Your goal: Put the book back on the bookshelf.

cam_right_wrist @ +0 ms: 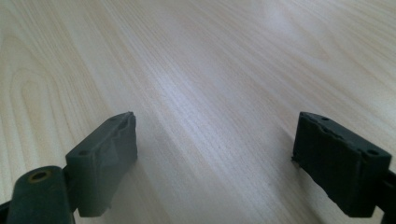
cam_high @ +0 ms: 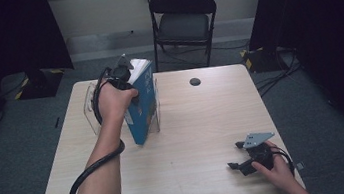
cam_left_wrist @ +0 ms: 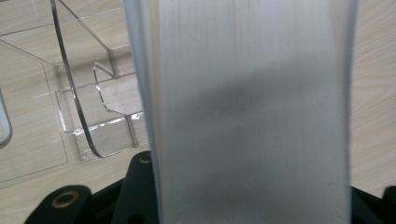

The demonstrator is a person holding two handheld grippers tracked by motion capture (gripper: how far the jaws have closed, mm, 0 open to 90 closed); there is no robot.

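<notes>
A thick blue book (cam_high: 142, 106) stands on end on the wooden table (cam_high: 199, 128), leaning slightly, at a clear acrylic stand (cam_high: 91, 105). My left gripper (cam_high: 124, 75) grips the book's top from above, shut on it. In the left gripper view the white page edges (cam_left_wrist: 252, 112) run up between the black jaws, with the clear stand (cam_left_wrist: 93, 116) to their left. Near the table's front right corner my right gripper (cam_high: 235, 155) rests low over the wood. Its jaws (cam_right_wrist: 215, 154) stand open with only bare tabletop between them.
A small dark round disc (cam_high: 194, 81) lies on the far part of the table. A black folding chair (cam_high: 184, 22) stands behind the table. Dark curtains hang at both sides, and cables lie on the floor at the right.
</notes>
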